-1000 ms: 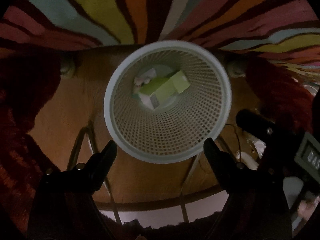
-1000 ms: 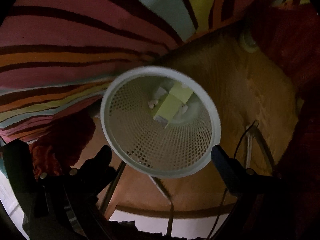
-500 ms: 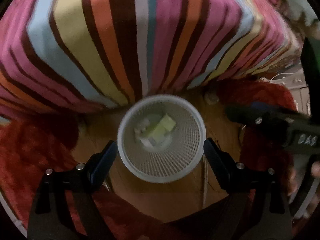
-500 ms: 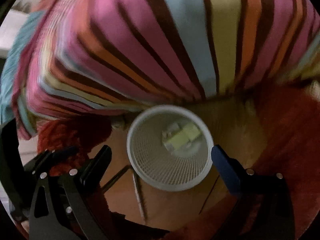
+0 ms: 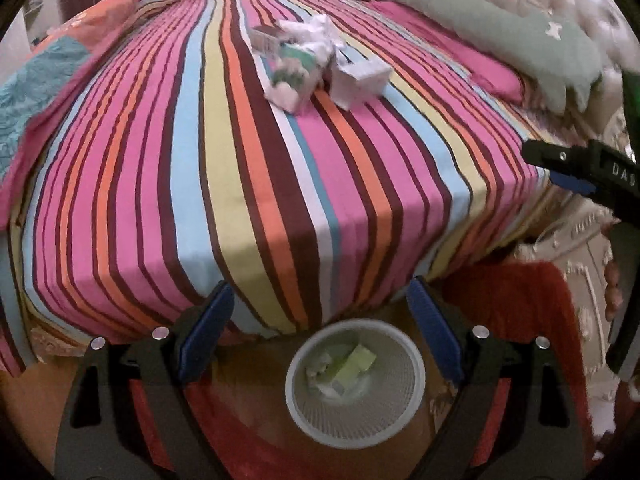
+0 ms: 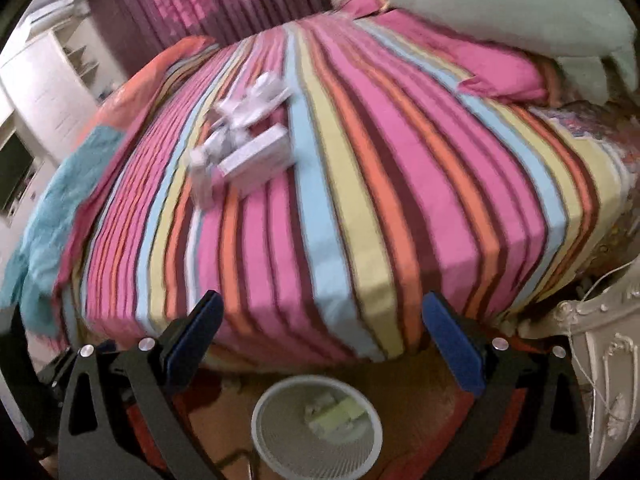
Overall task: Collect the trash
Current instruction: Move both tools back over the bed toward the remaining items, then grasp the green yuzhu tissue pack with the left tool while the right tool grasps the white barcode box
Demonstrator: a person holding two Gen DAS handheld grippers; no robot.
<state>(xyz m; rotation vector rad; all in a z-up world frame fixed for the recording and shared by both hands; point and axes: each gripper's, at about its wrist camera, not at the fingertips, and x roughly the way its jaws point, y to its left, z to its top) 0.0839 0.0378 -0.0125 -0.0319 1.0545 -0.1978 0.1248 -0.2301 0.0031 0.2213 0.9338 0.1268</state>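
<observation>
A white mesh waste basket point(image 5: 354, 384) point(image 6: 317, 426) stands on the floor at the foot of the bed, with a pale green box point(image 5: 354, 364) point(image 6: 338, 414) and crumpled paper inside. A pile of trash point(image 5: 316, 64) point(image 6: 244, 140), white cartons and crumpled paper, lies on the striped bedspread point(image 5: 256, 184) point(image 6: 360, 184) far ahead. My left gripper point(image 5: 320, 294) is open and empty, high above the basket. My right gripper point(image 6: 322, 302) is also open and empty; part of it shows at the right edge of the left wrist view point(image 5: 580, 176).
Green and pink pillows point(image 5: 500, 28) lie along a tufted headboard at the far right. A turquoise and orange blanket point(image 6: 60, 184) is bunched on the bed's left side. A red rug point(image 5: 516, 300) and an ornate cream nightstand point(image 6: 600, 344) flank the basket. White cupboards point(image 6: 44, 88) stand at the left.
Both grippers rose from just above the basket and tipped up. The basket shrank to the bottom of both views, and the bed top with its pile of trash came into sight.
</observation>
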